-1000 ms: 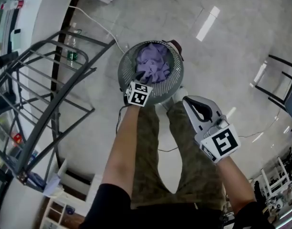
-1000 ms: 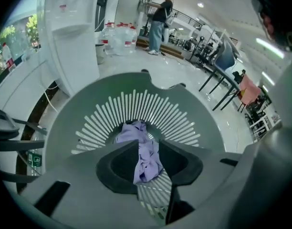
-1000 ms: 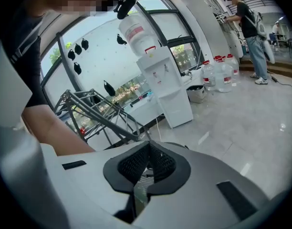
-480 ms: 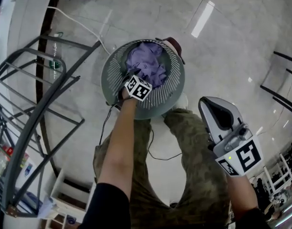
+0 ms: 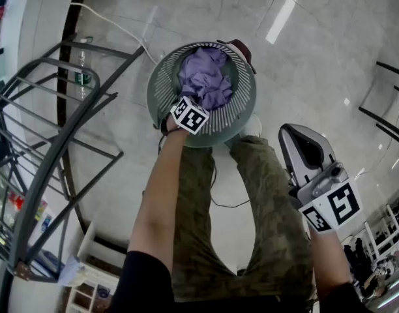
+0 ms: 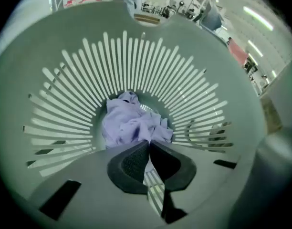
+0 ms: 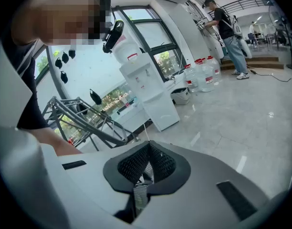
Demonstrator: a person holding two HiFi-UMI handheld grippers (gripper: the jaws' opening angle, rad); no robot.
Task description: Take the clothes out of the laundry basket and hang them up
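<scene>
Lilac crumpled clothing (image 5: 205, 77) lies bunched at the bottom of the round grey slatted laundry basket (image 5: 159, 87). My left tongs (image 6: 149, 141) have just clenched, their tips at the fabric's near edge; whether a fold is nipped I cannot tell. My right tongs (image 7: 149, 141) are clenched on nothing, well apart from the basket. A dark metal drying rack (image 5: 56, 132) is cut off at the head view's left edge.

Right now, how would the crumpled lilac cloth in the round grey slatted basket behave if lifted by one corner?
The crumpled lilac cloth lies in soft folds, so it will probably hang limp and unfurl. It looks thin, so likely light. Trailing folds might brush the grey slatted basket's wall.
</scene>
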